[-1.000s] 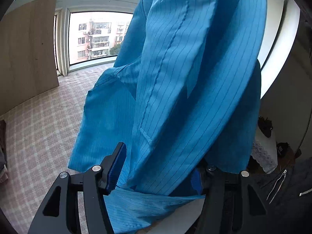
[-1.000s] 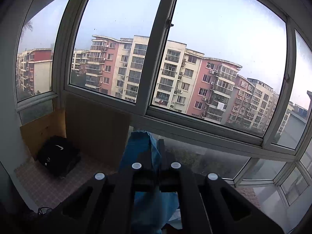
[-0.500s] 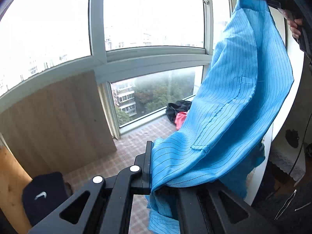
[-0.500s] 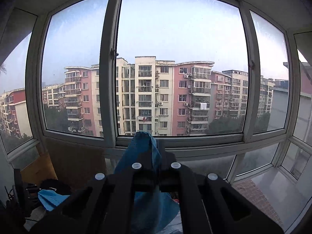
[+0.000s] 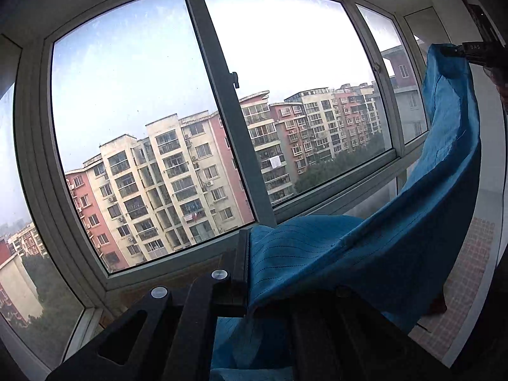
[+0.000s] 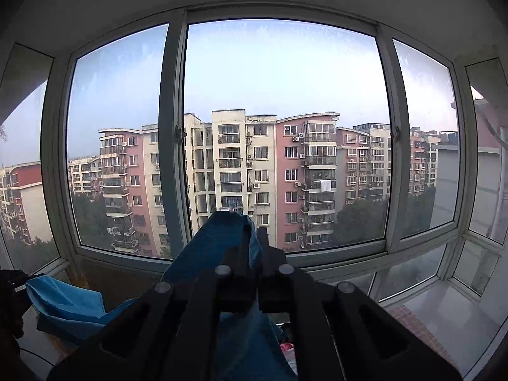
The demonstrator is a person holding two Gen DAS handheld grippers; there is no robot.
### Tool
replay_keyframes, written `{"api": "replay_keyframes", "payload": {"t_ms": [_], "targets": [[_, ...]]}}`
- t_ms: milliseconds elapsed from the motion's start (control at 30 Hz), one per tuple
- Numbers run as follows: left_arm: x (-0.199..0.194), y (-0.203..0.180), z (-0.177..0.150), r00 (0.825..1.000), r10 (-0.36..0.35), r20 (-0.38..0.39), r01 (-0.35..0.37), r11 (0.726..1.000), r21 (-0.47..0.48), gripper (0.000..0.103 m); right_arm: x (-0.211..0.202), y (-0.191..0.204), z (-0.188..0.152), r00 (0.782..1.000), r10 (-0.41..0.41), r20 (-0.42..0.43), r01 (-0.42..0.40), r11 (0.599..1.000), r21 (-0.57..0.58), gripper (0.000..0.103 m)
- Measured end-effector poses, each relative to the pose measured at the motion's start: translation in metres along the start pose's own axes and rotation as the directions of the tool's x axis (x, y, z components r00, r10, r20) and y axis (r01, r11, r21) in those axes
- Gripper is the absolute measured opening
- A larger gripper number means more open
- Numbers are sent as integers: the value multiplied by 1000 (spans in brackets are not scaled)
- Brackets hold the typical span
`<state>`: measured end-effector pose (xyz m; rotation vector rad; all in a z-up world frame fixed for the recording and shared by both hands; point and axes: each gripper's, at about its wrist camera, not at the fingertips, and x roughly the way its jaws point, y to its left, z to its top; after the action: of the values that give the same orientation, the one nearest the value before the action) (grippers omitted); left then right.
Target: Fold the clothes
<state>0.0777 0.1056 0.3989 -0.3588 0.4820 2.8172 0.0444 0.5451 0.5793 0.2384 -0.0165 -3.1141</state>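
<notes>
The left gripper (image 5: 250,273), spread a second ago, now pinches the blue garment (image 5: 397,231), raised before the window (image 5: 127,111). The right gripper (image 6: 255,247), marked "DAS", clamps its other end.

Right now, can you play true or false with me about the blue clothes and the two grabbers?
1. The blue garment is held up in the air between two grippers. True.
2. The left gripper is open and empty. False: its fingers are shut on the cloth.
3. The right gripper pinches blue cloth. True.
4. The window shows a beach. False: it shows apartment buildings.
</notes>
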Motion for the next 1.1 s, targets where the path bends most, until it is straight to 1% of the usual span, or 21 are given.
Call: {"api": "replay_keyframes", "payload": {"t_ms": [67,167,233,333,433,500,600,667,733,800,867,933,967,1033,1100], "targets": [[8,-3,-16,999,-29,-45,29,1000,4,1,2,6,-8,1000,6,-22,-6,1000,-13,2],[13,-6,-33,991,-91,-93,90,996,-13,1,-11,20,-12,1000,4,-22,-5,999,-46,2],[-3,-8,-35,990,-99,-98,100,995,6,1,-28,30,-11,1000,8,1,-7,997,-80,2],[-26,-6,-32,991,-103,-80,106,994,26,1,-57,44,-5,999,18,41,-14,993,-115,2],[-47,1,-26,991,-118,-62,120,992,28,1,-84,62,2,996,8,86,6,988,-154,2],[-60,6,-20,993,-106,-44,108,993,42,1,-93,70,8,994,-4,113,24,984,-175,2],[-65,20,-9,997,-73,-19,73,996,53,1,-93,73,20,991,-19,135,43,984,-171,2],[-64,30,-2,998,-56,-6,57,997,51,1,-80,74,25,991,-29,129,50,985,-164,2],[-56,35,1,999,-39,-13,40,998,57,1,-53,71,25,994,-37,102,52,987,-154,2],[-39,37,-4,998,-36,-45,38,997,63,1,-6,61,20,998,-42,53,49,989,-139,2],[-6,37,-13,994,-44,-96,51,996,72,2,48,55,8,999,-44,-11,43,991,-127,2],[41,40,-28,986,-54,-158,65,996,65,2,115,52,-16,995,-51,-90,40,993,-114,2],[70,41,-39,978,-61,-199,72,996,52,2,153,50,-33,989,-49,-140,35,994,-101,2],[128,43,-62,956,-76,-284,86,996,24,2,227,48,-70,972,-50,-231,32,996,-80,2],[189,40,-92,925,-79,-371,89,996,12,2,294,45,-114,950,-74,-303,55,996,-70,2]]}}
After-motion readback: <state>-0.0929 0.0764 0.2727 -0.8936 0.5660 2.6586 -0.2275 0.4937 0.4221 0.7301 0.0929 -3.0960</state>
